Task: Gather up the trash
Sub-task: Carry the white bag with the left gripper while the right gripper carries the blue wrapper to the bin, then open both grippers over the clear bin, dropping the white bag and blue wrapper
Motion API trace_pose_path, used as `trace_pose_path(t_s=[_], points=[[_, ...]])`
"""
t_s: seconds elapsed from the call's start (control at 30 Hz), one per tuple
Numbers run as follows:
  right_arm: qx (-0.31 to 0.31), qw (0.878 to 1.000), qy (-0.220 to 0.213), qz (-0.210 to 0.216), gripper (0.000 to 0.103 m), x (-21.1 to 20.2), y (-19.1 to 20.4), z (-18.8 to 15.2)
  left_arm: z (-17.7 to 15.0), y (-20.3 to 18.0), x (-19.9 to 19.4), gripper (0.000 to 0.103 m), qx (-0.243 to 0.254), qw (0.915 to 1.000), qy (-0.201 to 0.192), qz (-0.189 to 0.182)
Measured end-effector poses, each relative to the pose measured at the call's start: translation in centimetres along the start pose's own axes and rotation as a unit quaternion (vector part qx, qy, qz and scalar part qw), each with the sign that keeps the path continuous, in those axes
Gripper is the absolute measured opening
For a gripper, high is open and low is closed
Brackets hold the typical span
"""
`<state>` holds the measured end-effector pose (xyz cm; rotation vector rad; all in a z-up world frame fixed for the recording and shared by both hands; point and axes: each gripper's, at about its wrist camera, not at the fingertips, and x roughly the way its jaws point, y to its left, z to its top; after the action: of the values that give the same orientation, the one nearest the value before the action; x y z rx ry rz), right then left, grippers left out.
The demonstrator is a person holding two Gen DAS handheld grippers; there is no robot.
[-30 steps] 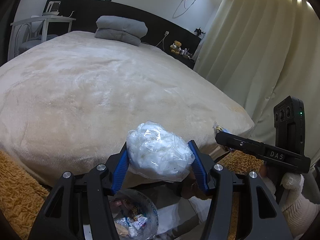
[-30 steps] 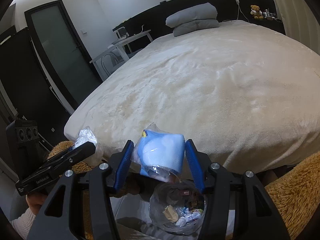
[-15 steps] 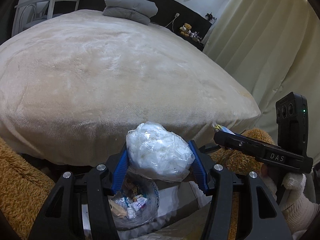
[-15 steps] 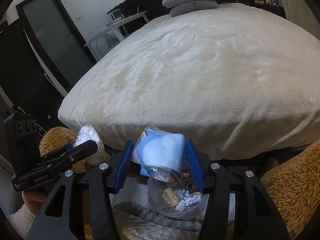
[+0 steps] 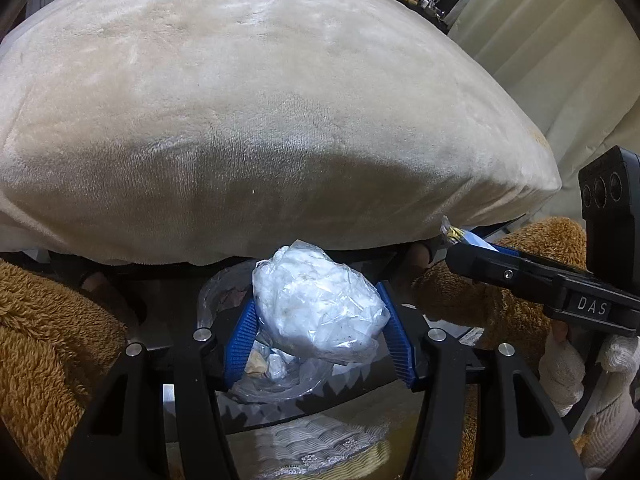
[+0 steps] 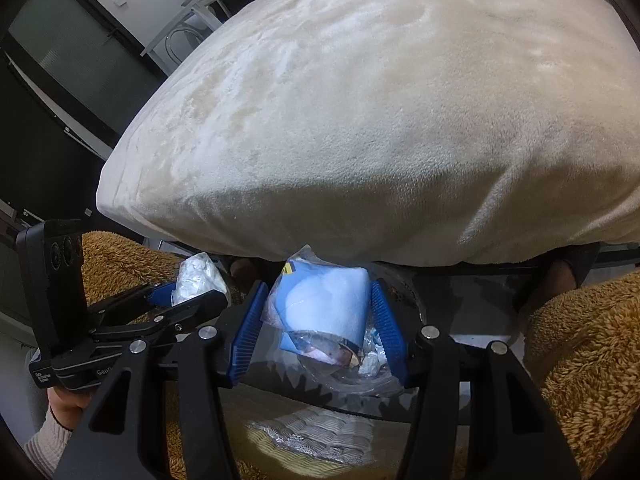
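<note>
Trash sits in both of my claws at the foot of the bed. On my left, the left gripper pinches a crumpled clear plastic bag stuffed with white paper between its blue pads. That bundle hangs directly above a clear-lined trash bin, where I can see scraps and wrappers lying at the bottom. Fuzzy brown fabric flanks the bin on the left side of this view.

Moving right, the right gripper is clamped on a blue and white plastic packet, its pads pressing both sides. The packet hangs over the same bin's rim, with bits of litter showing through the liner below. In the right wrist view I see my left claw off to the side, the white bundle poking out between its fingers. The cream blanket hangs over the mattress edge just behind both loads. A pale patterned mat lies on the floor nearest me.
</note>
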<state>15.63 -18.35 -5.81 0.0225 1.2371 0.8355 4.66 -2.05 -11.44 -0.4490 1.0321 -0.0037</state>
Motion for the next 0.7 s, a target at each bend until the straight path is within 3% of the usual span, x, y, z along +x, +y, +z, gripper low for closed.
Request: trace_pose_path(t_s=[0.2, 0.7], points=[[-0.001, 1.0, 0.017, -0.015, 0.054, 1.6, 0.3, 0.3, 0.1, 0.0, 1.5, 0.056, -0.004, 0.9994, 0.032, 0.011], [0.034, 0.996, 0.077, 0.0, 0.054, 4.5, -0.2, 0.6, -0.3, 0.5, 4.3, 0.056, -0.014, 0.9952, 0.096, 0.014]])
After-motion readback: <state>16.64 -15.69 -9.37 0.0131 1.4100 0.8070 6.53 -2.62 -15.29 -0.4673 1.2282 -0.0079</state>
